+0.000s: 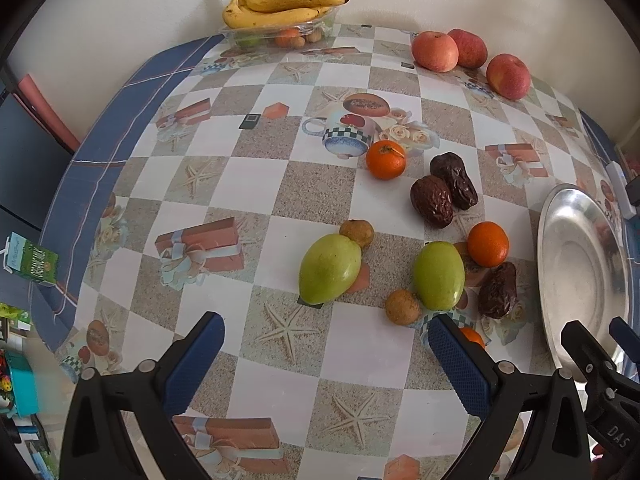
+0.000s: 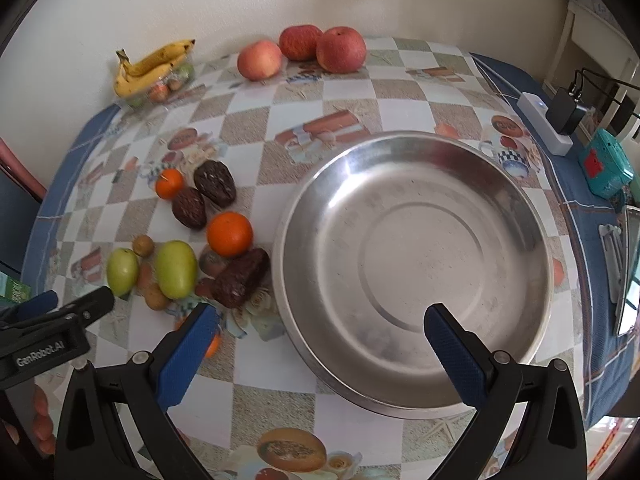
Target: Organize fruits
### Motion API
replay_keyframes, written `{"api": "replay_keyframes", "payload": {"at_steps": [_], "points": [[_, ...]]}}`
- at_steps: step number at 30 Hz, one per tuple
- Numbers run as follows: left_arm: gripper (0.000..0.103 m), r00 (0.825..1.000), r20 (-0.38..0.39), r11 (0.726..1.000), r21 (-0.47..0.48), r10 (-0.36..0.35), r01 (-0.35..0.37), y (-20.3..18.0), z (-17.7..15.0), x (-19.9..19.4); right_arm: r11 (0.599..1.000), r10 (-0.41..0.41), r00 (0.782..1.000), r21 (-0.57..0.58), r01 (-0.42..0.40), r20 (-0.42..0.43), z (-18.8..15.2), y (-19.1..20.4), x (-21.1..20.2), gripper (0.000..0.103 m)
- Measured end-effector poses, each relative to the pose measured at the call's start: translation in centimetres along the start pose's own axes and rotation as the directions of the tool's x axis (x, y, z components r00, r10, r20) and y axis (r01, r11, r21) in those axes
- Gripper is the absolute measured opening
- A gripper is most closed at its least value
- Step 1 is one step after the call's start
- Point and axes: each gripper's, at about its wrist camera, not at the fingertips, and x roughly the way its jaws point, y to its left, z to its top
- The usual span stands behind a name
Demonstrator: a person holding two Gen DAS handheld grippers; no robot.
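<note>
small orange (image 1: 472, 338) half hidden behind hand-held gripper finger, steel plate (image 1: 560, 216) cut off by edge

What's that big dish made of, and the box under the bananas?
The dish looks like polished metal, probably stainless steel: silvery with blurred reflections. The box under the bananas seems thin clear plastic: fruit shows through its glossy walls.
</note>
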Motion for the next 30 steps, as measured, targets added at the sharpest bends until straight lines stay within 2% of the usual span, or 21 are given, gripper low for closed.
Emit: {"api": "replay_keyframes", "payload": {"at_steps": [7, 14, 19, 21, 24, 26, 28, 30], "points": [[0.103, 0.998, 0.005, 0.997, -0.027, -0.067, 0.067, 0.7, 0.3, 0.6, 0.999, 0.036, 0.999, -0.014, -0.035, 0.028, 0.5, 0.8, -0.1, 0.103], [0.103, 0.988, 0.105, 0.988, -0.095, -0.113, 0.123, 2.5, 1.1, 0.3, 0.994, 0.105, 0.993, -0.045, -0.103, 0.047, 1.1, 2.3, 0.0, 0.103], [0.103, 0.983, 0.164, 0.989, -0.111, -0.078, 0.097, 3.0, 1.8, 0.1, 0.990, 0.122, 0.990, -0.076, -0.117, 0.068, 1.4, 3.3, -0.1, 0.102], [0.103, 0.984, 0.163, 0.990, -0.113, -0.070, 0.089, 3.1, 1.9, 0.2, 0.989, 0.133, 0.987, -0.083, -0.126, 0.084, 1.6, 3.6, -0.4, 0.096], [0.103, 0.981, 0.146, 0.984, -0.112, -0.125, 0.142, 3.2, 2.0, 0.4, 0.985, 0.153, 0.984, -0.097, -0.144, 0.092, 1.9, 4.3, -0.6, 0.083], [0.103, 0.976, 0.143, 0.975, -0.129, -0.164, 0.183, 3.4, 2.2, 0.5, 0.984, 0.152, 0.985, -0.104, -0.143, 0.079, 2.0, 4.6, -0.3, 0.079], [0.103, 0.975, 0.152, 0.975, -0.132, -0.159, 0.180, 3.5, 2.4, 0.4, 0.984, 0.154, 0.986, -0.097, -0.148, 0.057, 2.1, 4.9, 0.2, 0.074], [0.103, 0.980, 0.164, 0.985, -0.110, -0.115, 0.134, 3.3, 2.6, 0.3, 0.983, 0.170, 0.985, -0.075, -0.167, 0.036, 2.2, 4.8, 0.6, 0.066]]}}
